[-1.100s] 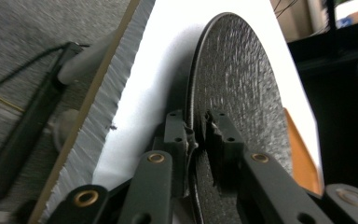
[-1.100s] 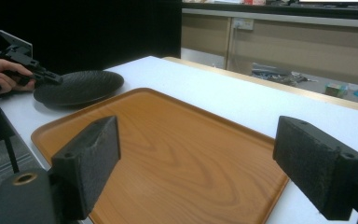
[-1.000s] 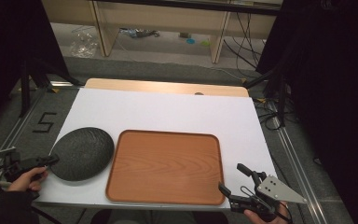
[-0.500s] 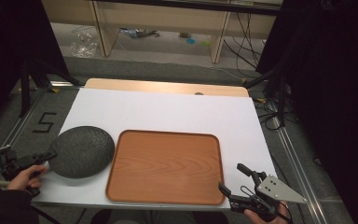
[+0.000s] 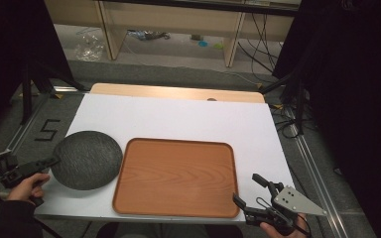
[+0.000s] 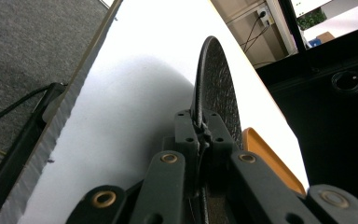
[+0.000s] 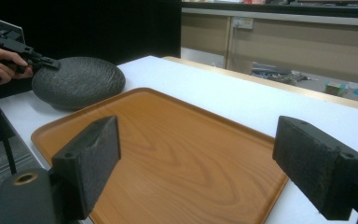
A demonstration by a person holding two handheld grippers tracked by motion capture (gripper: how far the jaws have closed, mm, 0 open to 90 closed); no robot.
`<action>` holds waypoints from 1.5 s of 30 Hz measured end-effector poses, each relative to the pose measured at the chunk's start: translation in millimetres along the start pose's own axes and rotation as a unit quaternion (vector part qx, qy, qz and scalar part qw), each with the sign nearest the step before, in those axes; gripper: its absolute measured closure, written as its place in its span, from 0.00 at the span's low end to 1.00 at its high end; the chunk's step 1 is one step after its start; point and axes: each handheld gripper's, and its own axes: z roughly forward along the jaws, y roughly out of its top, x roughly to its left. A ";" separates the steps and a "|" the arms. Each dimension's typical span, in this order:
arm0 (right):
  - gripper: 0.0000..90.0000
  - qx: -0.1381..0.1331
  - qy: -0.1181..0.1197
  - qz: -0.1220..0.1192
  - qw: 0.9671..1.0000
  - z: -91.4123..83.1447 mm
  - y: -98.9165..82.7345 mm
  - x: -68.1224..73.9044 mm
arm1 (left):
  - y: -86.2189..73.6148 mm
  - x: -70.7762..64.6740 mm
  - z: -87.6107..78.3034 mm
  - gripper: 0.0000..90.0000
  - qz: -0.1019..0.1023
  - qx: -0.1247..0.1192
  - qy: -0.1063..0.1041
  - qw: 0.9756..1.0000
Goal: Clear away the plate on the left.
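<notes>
Overhead, the dark plate (image 5: 86, 159) sits at the left edge of the white table (image 5: 188, 119), tilted, its right rim just beside the wooden tray (image 5: 176, 177). The left gripper (image 5: 49, 161) is clamped on the plate's left rim; the right gripper (image 5: 248, 191) hovers at the tray's near right corner, jaws apart.

Along the left gripper's (image 6: 199, 135) jaws, the plate (image 6: 219, 98) stands edge-on, pinched between them.

From the right gripper (image 7: 196, 163), wide open over the tray (image 7: 168, 154), the plate (image 7: 78, 81) leans up beyond.

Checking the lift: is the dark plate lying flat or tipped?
Tipped: the left tool clamps the dark plate by its rim, raising that edge.
</notes>
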 end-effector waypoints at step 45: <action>0.18 0.000 0.001 0.001 1.000 -0.3 0.4 -0.3 | -3.6 -25.8 -0.6 0.95 -0.048 -0.028 -0.050 0.997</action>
